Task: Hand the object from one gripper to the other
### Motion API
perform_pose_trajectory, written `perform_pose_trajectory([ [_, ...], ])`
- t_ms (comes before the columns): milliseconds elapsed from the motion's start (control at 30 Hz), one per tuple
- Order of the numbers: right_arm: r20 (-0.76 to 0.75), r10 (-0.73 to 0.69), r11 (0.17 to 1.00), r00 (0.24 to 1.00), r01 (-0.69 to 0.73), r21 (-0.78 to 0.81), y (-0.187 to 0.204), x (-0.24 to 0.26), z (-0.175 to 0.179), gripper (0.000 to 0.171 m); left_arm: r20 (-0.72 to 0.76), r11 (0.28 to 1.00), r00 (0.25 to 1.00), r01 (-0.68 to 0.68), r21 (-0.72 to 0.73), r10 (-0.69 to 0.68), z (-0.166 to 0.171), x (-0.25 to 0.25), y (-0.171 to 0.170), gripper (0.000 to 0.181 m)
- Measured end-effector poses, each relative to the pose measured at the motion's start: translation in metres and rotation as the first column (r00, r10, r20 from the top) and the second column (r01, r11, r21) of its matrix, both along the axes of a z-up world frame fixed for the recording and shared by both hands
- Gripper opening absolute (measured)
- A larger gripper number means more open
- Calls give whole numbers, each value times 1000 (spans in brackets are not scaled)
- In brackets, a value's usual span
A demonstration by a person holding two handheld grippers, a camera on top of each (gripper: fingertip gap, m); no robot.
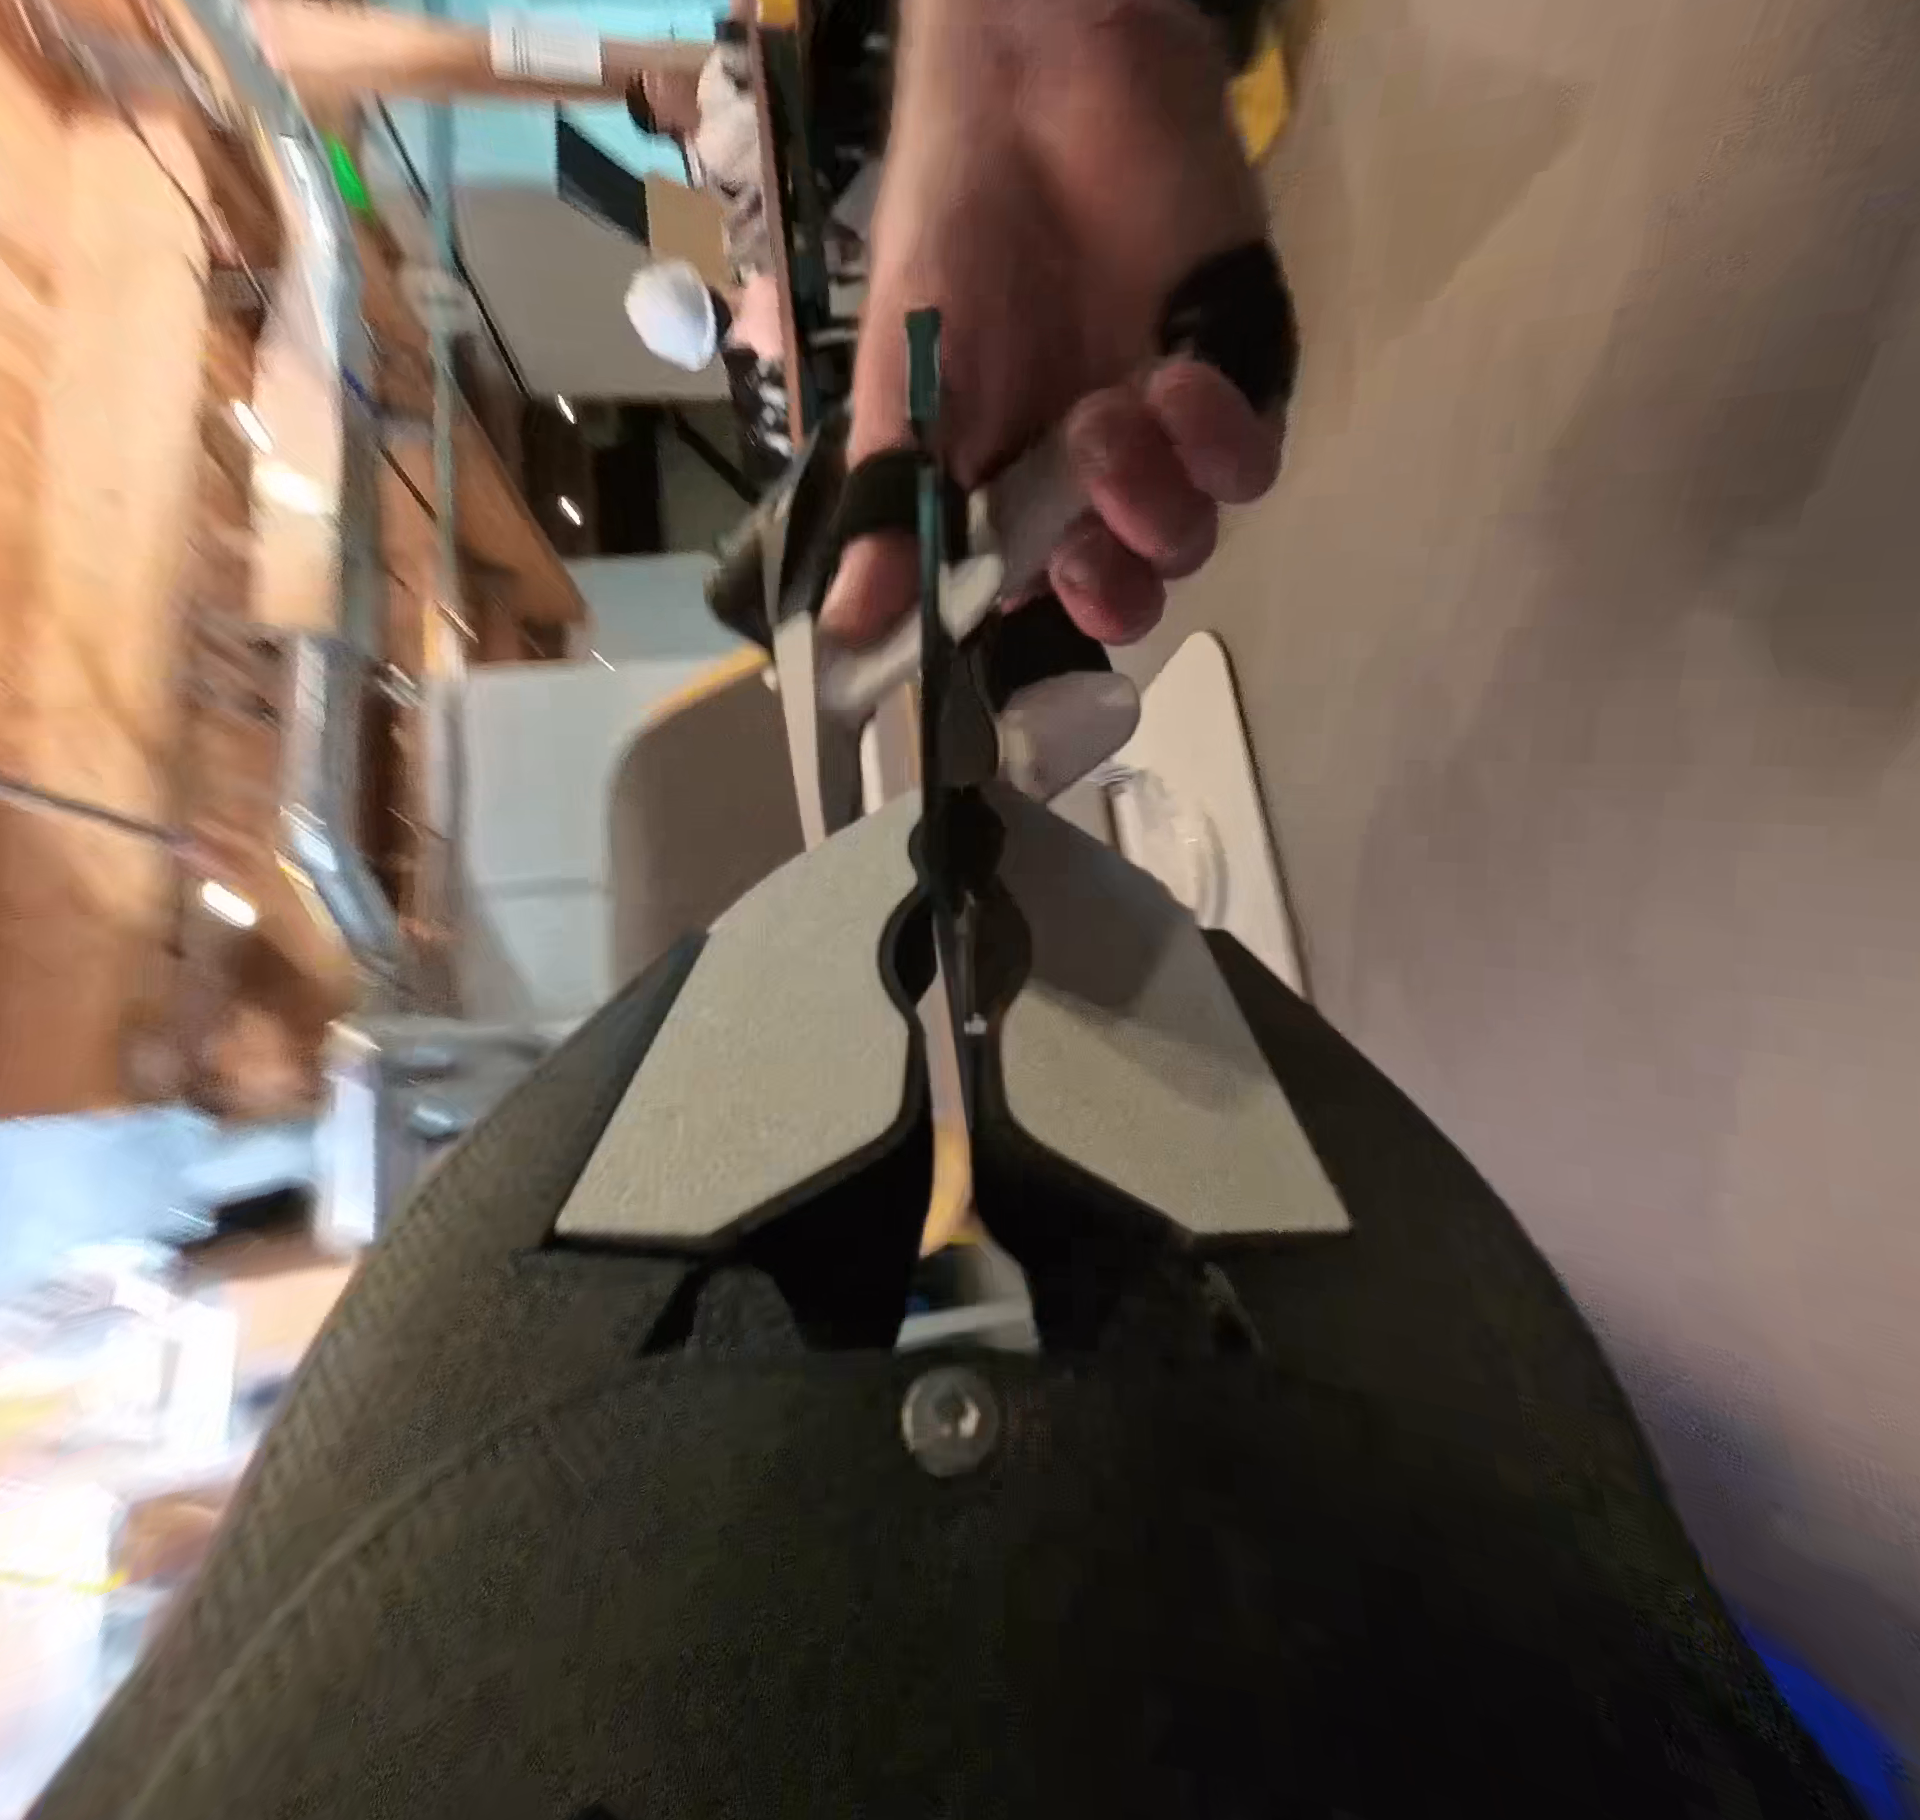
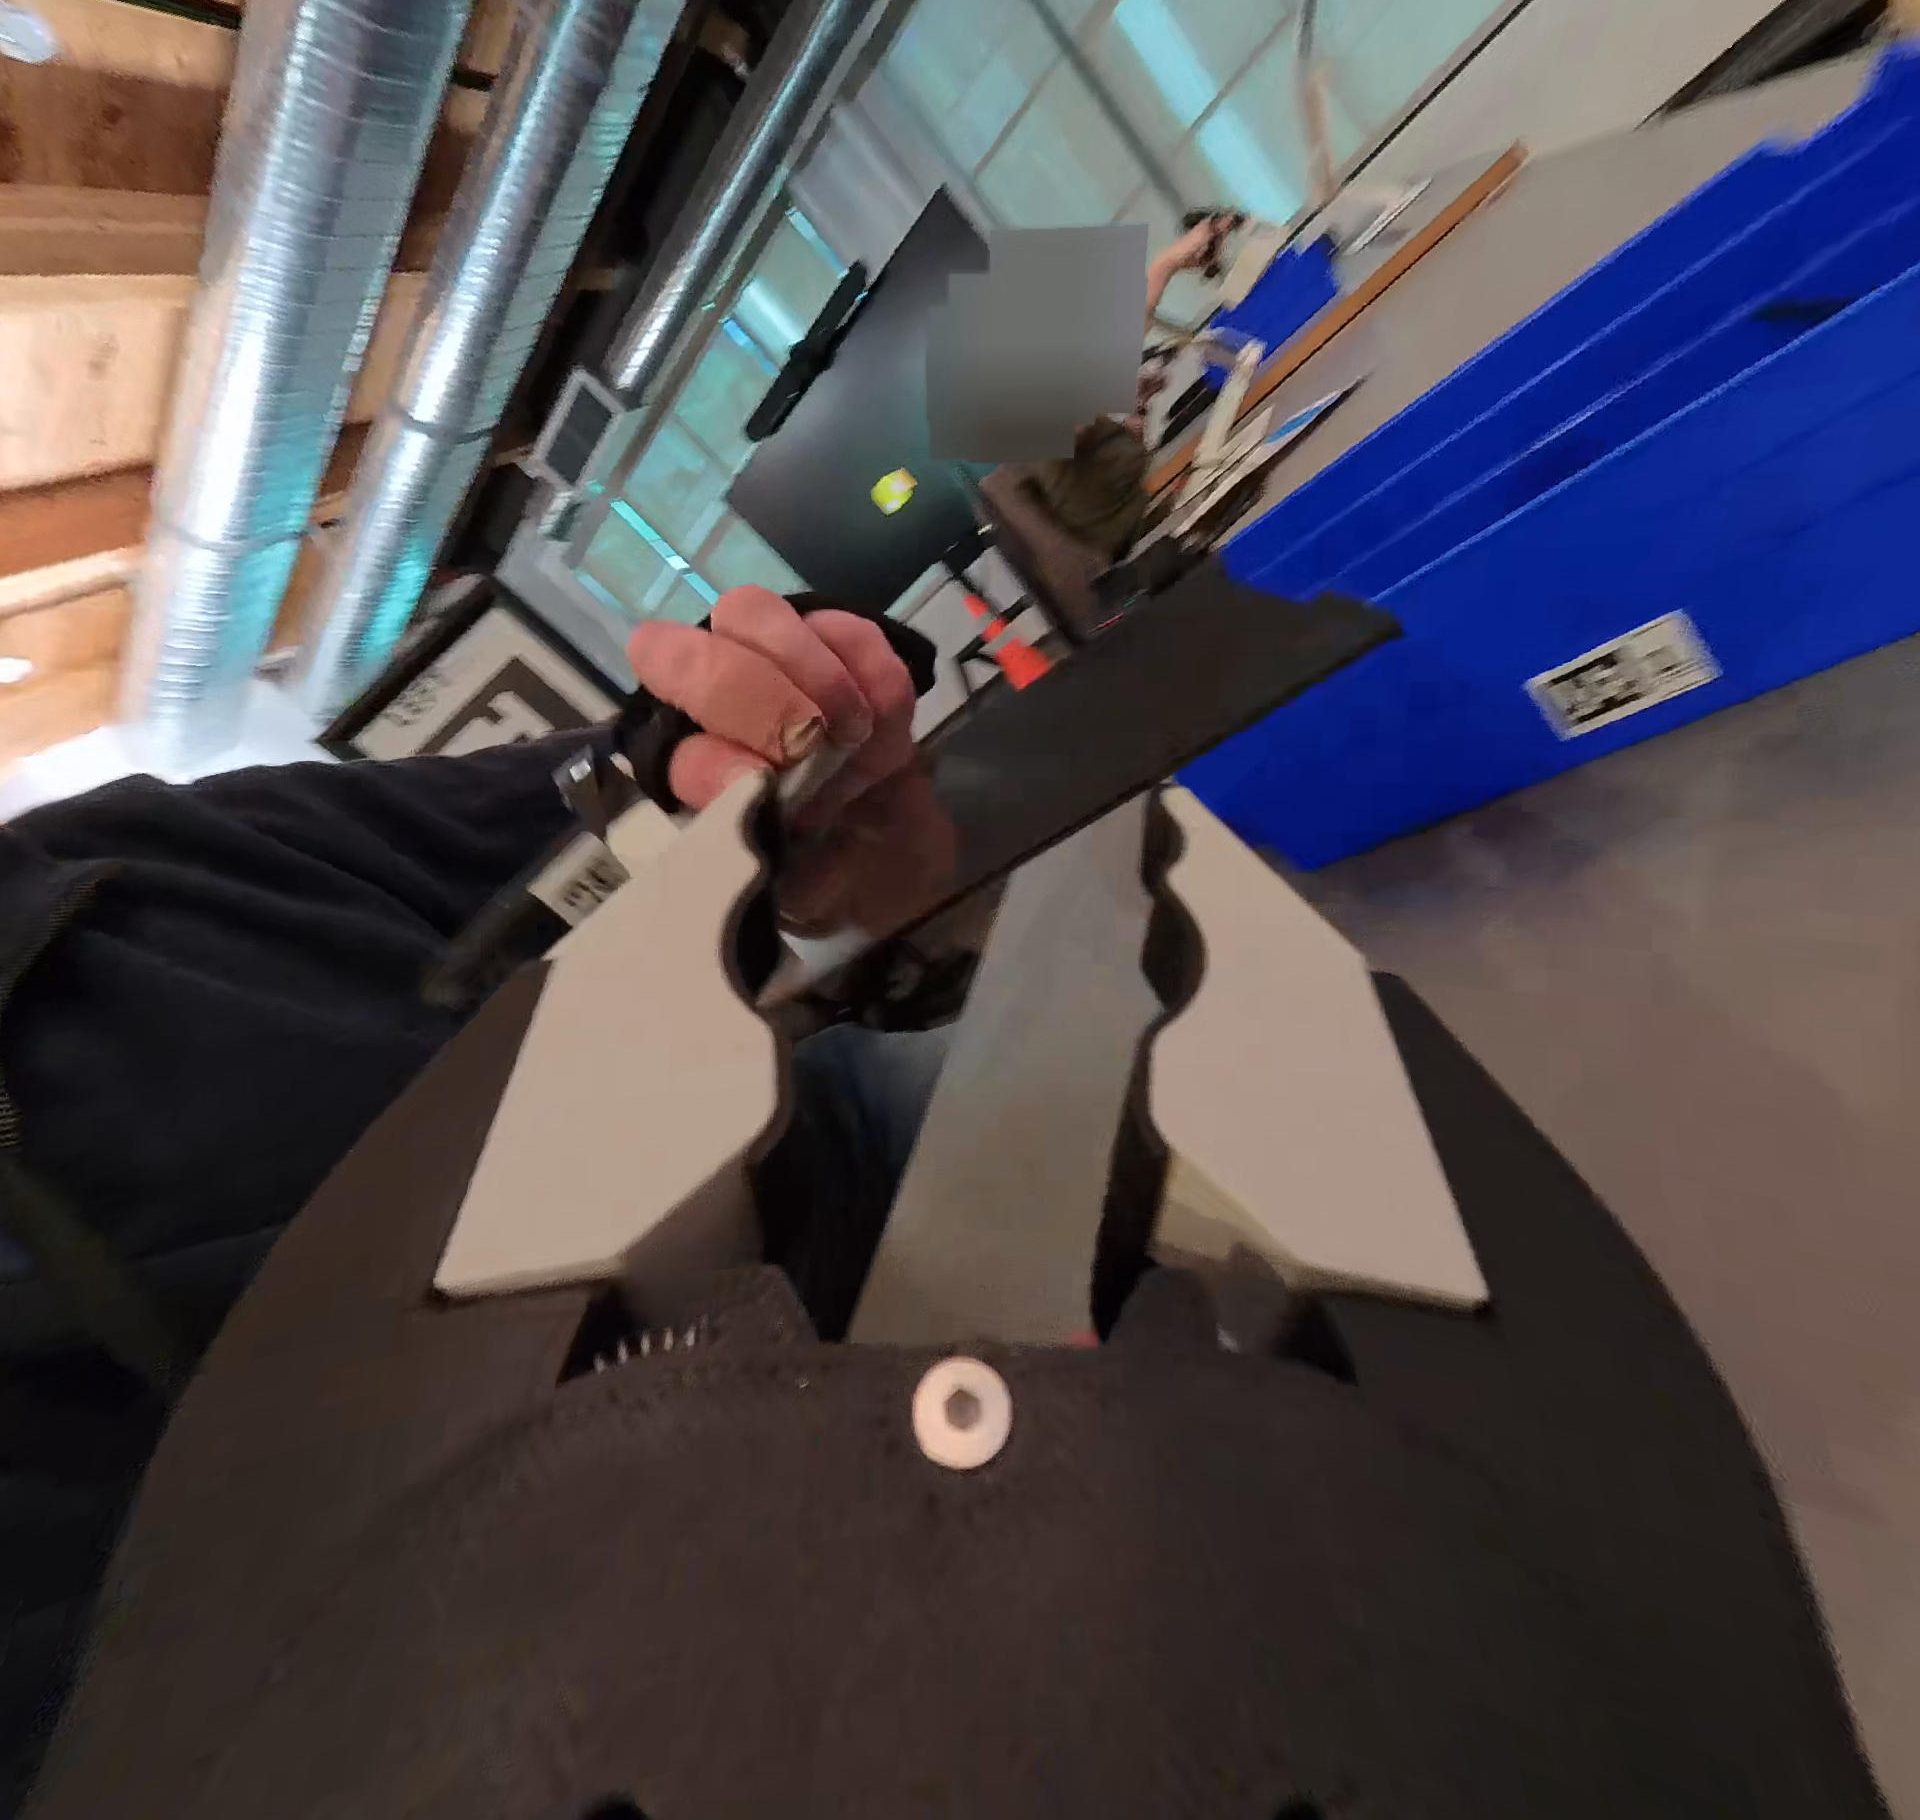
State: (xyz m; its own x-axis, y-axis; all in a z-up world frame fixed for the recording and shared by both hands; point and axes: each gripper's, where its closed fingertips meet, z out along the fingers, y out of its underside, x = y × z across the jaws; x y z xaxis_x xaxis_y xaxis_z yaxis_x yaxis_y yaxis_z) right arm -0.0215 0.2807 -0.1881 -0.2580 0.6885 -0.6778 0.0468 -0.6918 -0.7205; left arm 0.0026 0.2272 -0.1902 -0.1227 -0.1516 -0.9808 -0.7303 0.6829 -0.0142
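My left gripper (image 1: 951,835) is shut on a thin black flat plate (image 1: 923,357), which I see edge-on running straight out from between the pads. In the right wrist view the same plate (image 2: 1143,731) shows as a broad dark sheet slanting from lower left to upper right. It crosses the gap at the tips of my right gripper (image 2: 956,804). The right gripper is open, with its pale fingers (image 2: 644,1022) wide apart and not pressing on the plate. A hand (image 2: 769,700) holds the left gripper behind the plate. The hand on the right gripper (image 1: 1039,212) shows beyond the plate's end.
Stacked blue bins (image 2: 1610,523) stand on the grey table (image 2: 1662,1043) to the right. A pale board with something clear on it (image 1: 1216,783) lies on the table. A dark sleeve (image 2: 208,991) fills the left. People and desks are far behind.
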Motion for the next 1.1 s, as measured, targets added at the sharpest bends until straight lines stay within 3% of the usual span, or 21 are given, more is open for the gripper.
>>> perform_pose_trajectory([
  [67,-21,-90,991,996,92,97,11,10,5,80,143,981,987,-50,-188,78,10,-7,10,1],
  [133,-57,-171,958,984,180,223,17,21,13,82,276,918,947,-47,-394,166,19,-12,18,1],
  [233,-95,-250,861,964,266,433,15,33,27,84,397,752,867,39,-658,302,25,-17,27,1],
  [300,-85,-294,740,952,283,610,9,35,32,88,419,599,818,117,-792,394,23,-19,32,1],
  [367,-82,-354,547,932,277,790,2,34,39,92,435,465,777,210,-860,455,24,-20,35,2],
  [467,-84,-457,177,886,183,967,-3,29,46,107,432,297,731,318,-901,529,26,-20,39,2],
  [533,-65,-524,-56,849,42,998,-3,22,40,132,412,179,719,381,-907,559,27,-18,39,2],
  [600,6,-574,-206,819,-151,967,-4,14,23,158,359,81,715,392,-916,601,23,-18,43,2],
  [700,157,-577,-231,802,-345,910,-15,1,-8,159,283,7,714,363,-932,640,13,-19,50,2],
  [800,188,-636,-273,748,-447,852,-11,-8,-24,159,241,-56,701,372,-926,671,10,-14,53,2],
  [1000,158,-715,-280,681,-487,827,10,-17,-36,159,197,-82,664,363,-928,721,2,-14,66,2],
  [1100,94,-732,-325,674,-468,822,17,-17,-30,159,204,-78,648,379,-922,734,2,-14,68,1],
])
